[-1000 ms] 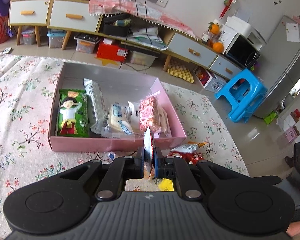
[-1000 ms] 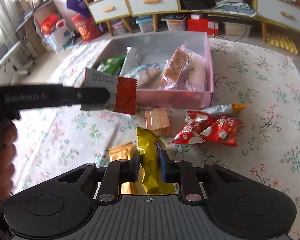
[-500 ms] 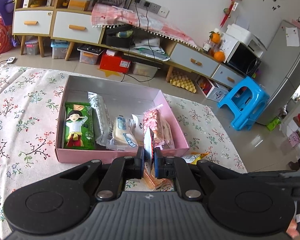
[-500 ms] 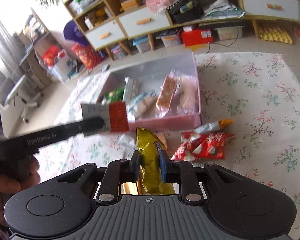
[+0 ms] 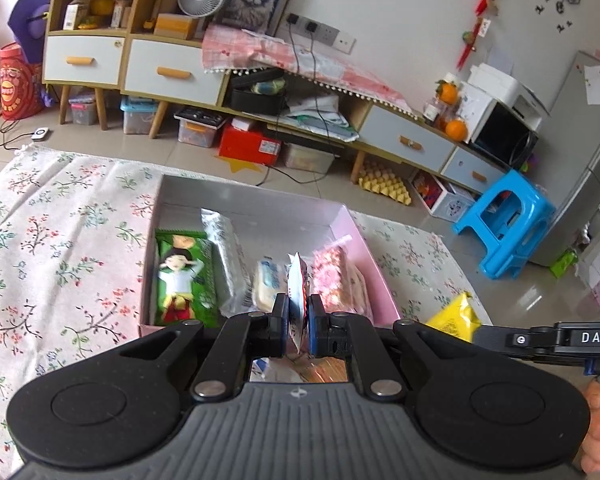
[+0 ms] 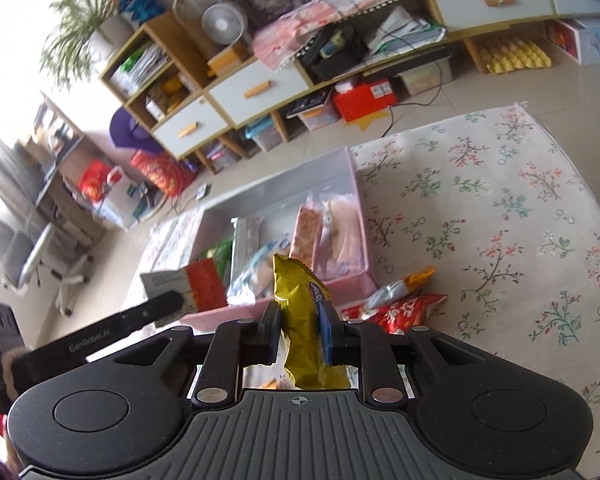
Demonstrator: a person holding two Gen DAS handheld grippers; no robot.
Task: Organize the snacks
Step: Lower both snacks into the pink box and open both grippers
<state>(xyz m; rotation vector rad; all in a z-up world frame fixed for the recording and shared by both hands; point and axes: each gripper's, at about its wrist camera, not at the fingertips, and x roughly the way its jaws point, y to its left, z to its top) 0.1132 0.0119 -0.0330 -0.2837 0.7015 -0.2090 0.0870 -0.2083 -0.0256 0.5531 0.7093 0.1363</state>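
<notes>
My left gripper [image 5: 298, 320] is shut on a red and white snack packet [image 5: 298, 286], held edge-on above the near wall of the pink box [image 5: 374, 264]. The same packet [image 6: 188, 286] shows flat in the right wrist view, over the box's near left corner. My right gripper [image 6: 303, 330] is shut on a yellow snack bag [image 6: 300, 320], held up in front of the box [image 6: 362, 240]. The box holds a green packet [image 5: 182, 280], a clear sleeve [image 5: 224, 248], a white and blue pack [image 5: 268, 284] and pink packs [image 5: 332, 280].
Red snack bags [image 6: 404, 306] and a white and orange bag [image 6: 400, 284] lie on the floral cloth [image 6: 500, 220] right of the box. A low cabinet with drawers [image 5: 172, 74] and a blue stool [image 5: 504, 220] stand beyond the cloth's far edge.
Both grippers have risen with their snacks. The left gripper has moved forward over the box's near wall. The right gripper has lifted the yellow bag off the cloth and tilted.
</notes>
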